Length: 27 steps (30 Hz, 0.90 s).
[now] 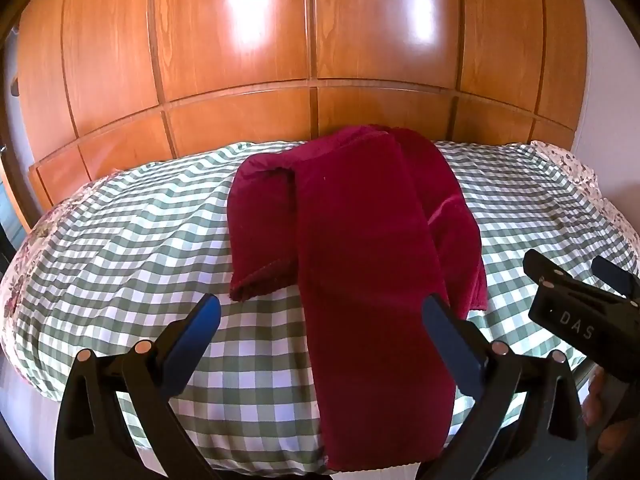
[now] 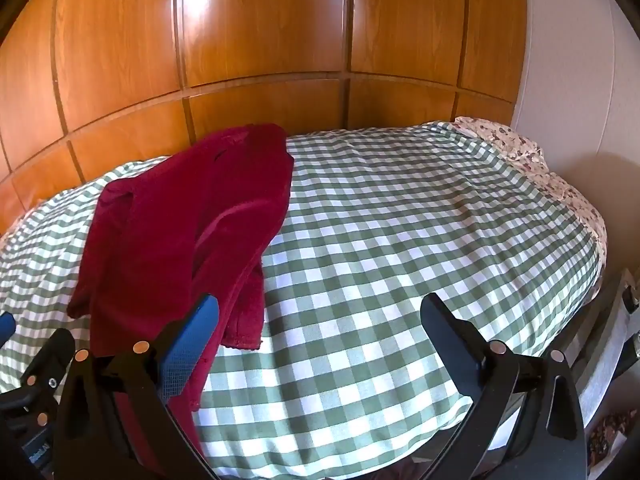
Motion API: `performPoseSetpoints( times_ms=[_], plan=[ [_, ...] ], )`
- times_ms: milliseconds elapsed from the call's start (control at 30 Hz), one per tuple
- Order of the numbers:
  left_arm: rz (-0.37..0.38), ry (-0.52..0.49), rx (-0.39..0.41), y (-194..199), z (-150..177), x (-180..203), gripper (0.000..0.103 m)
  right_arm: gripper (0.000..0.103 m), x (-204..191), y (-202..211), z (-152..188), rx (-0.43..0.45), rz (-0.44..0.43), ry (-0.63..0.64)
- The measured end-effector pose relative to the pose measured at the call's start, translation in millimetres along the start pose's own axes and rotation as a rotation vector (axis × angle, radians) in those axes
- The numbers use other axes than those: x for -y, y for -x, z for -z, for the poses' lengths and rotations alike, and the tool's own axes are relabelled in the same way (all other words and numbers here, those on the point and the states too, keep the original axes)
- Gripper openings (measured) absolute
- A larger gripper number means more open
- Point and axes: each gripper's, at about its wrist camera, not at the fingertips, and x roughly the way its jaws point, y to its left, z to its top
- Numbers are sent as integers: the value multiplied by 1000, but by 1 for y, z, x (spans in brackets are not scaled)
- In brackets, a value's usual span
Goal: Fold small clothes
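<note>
Left wrist view: left claw (image 1: pixel 320 320) released, jaws spread wide, straddling the near end of the red garment (image 1: pixel 360 240) without touching it. Right claw (image 2: pixel 320 320) likewise released, poised over bare checked bedcover (image 2: pixel 400 240), with its left blue finger (image 2: pixel 192 344) just in front of the garment's hem; visible too at the right edge of the left view, dark and angled inward.

Garment heaped on the bed, lying from the far edge beside the wooden wardrobe (image 1: pixel 312 40) down to the near edge, where one long strip hangs over. A folded flap on the left side, a rumpled sleeve-like fold on the right — not yet a tidy rectangle, so folding judged only partly done.

Risks from here:
- Pinching only the top layer of the thick plush cloth, leaving the under layers behind and pulling the stack askew.
- Catching the loose bedcover together with the hem — likely, given the soft, wrinkled surface beneath.
- Dragging the overhanging strip off the near edge if lifted unevenly by one claw alone.
- Claws colliding, being close together near the near right side.

Count: two claws, one red garment, one checked bedcover, one flowered sheet (image 2: pixel 500 140) showing at the far right corner, one wardrobe.
</note>
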Motion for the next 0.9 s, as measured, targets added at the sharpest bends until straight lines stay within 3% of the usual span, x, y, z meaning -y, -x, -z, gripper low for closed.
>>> performPoseSetpoints(
  times_ms=[900],
  plan=[
    [-13, -32, -34, -9, 1, 3, 101, 100, 14, -7, 2, -33, -4, -38]
  ],
)
